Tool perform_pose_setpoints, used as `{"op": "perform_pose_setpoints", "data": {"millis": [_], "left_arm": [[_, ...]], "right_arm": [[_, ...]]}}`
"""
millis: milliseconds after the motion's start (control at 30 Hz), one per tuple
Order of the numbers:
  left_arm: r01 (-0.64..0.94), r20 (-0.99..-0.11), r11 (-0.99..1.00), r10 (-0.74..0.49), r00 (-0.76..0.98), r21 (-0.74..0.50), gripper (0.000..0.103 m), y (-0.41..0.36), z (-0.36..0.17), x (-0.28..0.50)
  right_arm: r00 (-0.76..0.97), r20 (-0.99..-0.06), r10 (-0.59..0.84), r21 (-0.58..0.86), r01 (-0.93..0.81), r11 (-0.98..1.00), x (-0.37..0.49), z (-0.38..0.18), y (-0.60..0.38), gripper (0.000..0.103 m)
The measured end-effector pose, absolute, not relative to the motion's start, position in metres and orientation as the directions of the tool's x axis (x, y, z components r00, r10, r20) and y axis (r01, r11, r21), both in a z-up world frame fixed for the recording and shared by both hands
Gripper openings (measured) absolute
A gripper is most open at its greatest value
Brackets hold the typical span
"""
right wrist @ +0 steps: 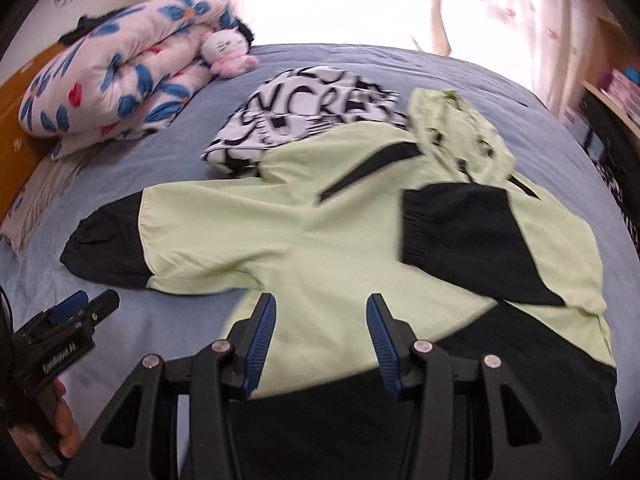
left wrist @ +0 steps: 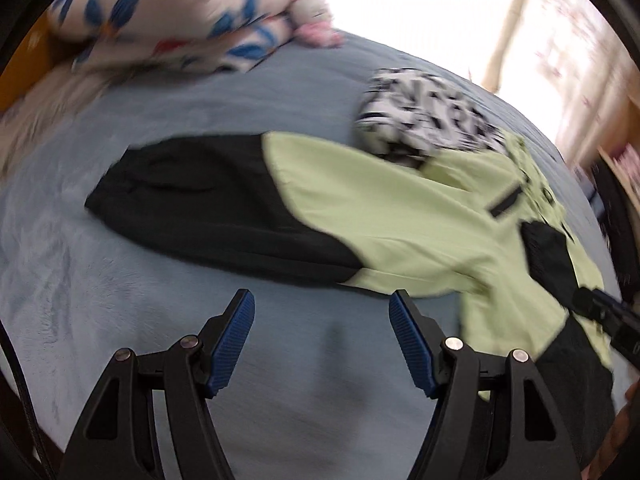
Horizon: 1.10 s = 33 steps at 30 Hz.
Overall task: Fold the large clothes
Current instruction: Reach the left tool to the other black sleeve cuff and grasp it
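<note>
A light green and black jacket (right wrist: 320, 232) lies spread on the blue bed (right wrist: 160, 168). Its left sleeve (left wrist: 192, 204), with a black end, stretches flat to the left. The right sleeve (right wrist: 452, 232) is folded across the chest, and the hood (right wrist: 460, 132) is bunched at the top. My right gripper (right wrist: 320, 306) hovers open over the jacket's lower green body with nothing between its pads. My left gripper (left wrist: 322, 306) is open over bare sheet just below the left sleeve, empty; it also shows in the right wrist view as left gripper (right wrist: 86, 303), held by a hand.
A folded black-and-white patterned garment (right wrist: 312, 120) lies beyond the jacket, touching its upper edge. A rolled floral quilt (right wrist: 120, 68) and a pink plush toy (right wrist: 228, 54) sit at the far left of the bed. Bright curtains (right wrist: 500, 8) hang behind; a shelf (right wrist: 616, 92) stands right.
</note>
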<state>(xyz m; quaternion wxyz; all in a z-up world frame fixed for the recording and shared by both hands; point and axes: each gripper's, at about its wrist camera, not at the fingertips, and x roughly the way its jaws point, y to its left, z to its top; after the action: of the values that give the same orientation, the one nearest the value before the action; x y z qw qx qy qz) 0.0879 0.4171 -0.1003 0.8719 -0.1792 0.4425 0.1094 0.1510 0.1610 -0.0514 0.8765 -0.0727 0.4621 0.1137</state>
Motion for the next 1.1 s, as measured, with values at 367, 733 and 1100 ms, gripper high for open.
{"op": "perform_pose_setpoints", "data": {"millis": [367,733,1100], "left_arm": [[-0.458,-0.837,0.839,0.007,0.547,-0.292,0.068,0.508,-0.146,0.112],[-0.470,-0.818,0.796,-0.053,0.572,-0.381,0.069,0.528,-0.158,0.141],[-0.421,-0.707,0.682,-0.200,0.678,-0.598,0.069,0.572,-0.163,0.121]], "right_arm": [[0.484,-0.868,0.109,-0.072,-0.341,0.937,0.178,-0.095,0.248,0.047],[0.473,-0.876,0.096,-0.084,-0.346,0.934,0.185,-0.106,0.256,0.047],[0.495,-0.854,0.162,-0.011,-0.329,0.944,0.193,-0.095,0.221,0.047]]}}
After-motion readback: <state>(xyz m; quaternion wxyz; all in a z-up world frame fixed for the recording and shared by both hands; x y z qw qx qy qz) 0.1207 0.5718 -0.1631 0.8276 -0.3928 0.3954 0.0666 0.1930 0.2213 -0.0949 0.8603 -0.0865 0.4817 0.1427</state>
